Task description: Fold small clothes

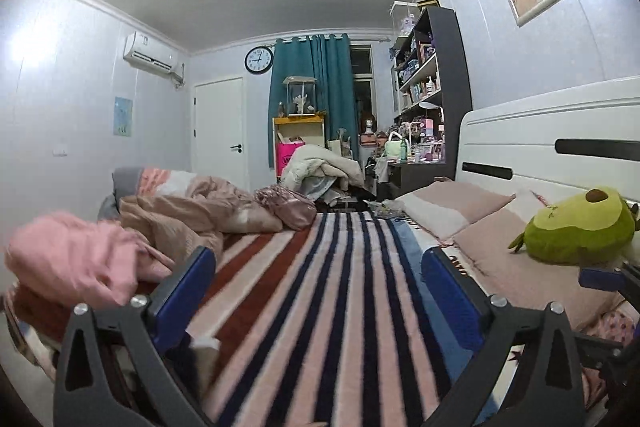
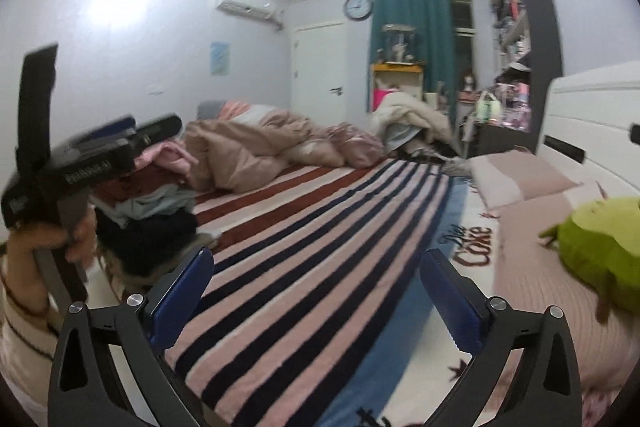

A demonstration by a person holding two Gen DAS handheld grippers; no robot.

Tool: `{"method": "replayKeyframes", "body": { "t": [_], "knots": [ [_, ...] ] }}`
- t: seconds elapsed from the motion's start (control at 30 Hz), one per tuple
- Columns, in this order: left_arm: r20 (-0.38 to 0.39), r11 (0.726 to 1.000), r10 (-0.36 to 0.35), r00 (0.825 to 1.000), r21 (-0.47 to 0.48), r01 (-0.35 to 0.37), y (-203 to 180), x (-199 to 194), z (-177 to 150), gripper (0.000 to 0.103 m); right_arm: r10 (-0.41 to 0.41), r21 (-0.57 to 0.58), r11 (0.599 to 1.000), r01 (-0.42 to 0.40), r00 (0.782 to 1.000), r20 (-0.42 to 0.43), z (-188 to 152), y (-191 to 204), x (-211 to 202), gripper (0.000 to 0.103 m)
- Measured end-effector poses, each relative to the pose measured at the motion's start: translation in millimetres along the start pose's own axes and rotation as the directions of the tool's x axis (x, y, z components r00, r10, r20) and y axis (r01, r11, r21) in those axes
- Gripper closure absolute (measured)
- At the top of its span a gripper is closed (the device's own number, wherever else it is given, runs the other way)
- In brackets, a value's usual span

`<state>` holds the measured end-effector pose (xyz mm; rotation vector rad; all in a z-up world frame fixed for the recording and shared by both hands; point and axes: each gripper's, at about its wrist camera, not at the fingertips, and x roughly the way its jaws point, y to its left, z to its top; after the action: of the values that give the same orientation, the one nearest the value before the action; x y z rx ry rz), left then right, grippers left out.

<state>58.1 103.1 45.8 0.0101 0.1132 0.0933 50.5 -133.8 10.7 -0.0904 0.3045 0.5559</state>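
A pile of small clothes lies at the left edge of the bed, with a pink garment [image 1: 76, 259] on top; in the right wrist view the pile [image 2: 152, 203] shows pink, grey-blue and dark pieces. My left gripper [image 1: 320, 259] is open and empty above the striped blanket [image 1: 320, 307], just right of the pile. My right gripper [image 2: 316, 263] is open and empty over the same blanket [image 2: 304, 247]. The left gripper's body [image 2: 80, 163], held by a hand, shows at the left of the right wrist view, in front of the pile.
A crumpled beige duvet [image 1: 192, 211] lies behind the pile. Pink pillows [image 1: 456, 207] and a green avocado plush [image 1: 580, 227] lie along the white headboard [image 1: 560, 139]. A shelf and a cluttered desk [image 1: 424, 131] stand beyond the bed.
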Motion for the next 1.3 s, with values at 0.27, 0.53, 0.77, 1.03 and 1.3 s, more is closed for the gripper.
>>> {"method": "replayKeyframes", "body": {
  "t": [0.27,0.53,0.77,1.03,1.3],
  "knots": [
    [-0.053,0.999,-0.042,0.998,0.005,0.042,-28.1,8.1,-20.9,0.001,-0.077,0.036,0.996,0.076,0.997,0.024,-8.3,-16.1,-19.7,0.000],
    [-0.057,0.999,-0.047,0.997,0.008,0.048,-30.1,6.6,-23.0,0.001,-0.074,0.038,0.997,0.073,0.996,0.039,-7.8,-9.7,-25.5,0.000],
    [-0.060,0.999,-0.052,0.997,0.014,0.053,-34.7,3.7,-25.1,0.001,-0.075,0.040,0.997,0.073,0.996,0.049,-6.4,-11.8,-30.6,0.000],
    [-0.066,0.998,-0.063,0.996,0.013,0.064,-33.7,2.6,-24.8,0.001,-0.082,0.025,0.996,0.081,0.995,0.051,-4.4,-4.1,-35.5,0.000],
    [-0.073,0.998,-0.066,0.995,0.015,0.067,-32.8,3.3,-24.9,0.001,-0.086,0.041,0.996,0.085,0.995,0.041,-4.3,-9.5,-32.8,0.000]
  ]
}}
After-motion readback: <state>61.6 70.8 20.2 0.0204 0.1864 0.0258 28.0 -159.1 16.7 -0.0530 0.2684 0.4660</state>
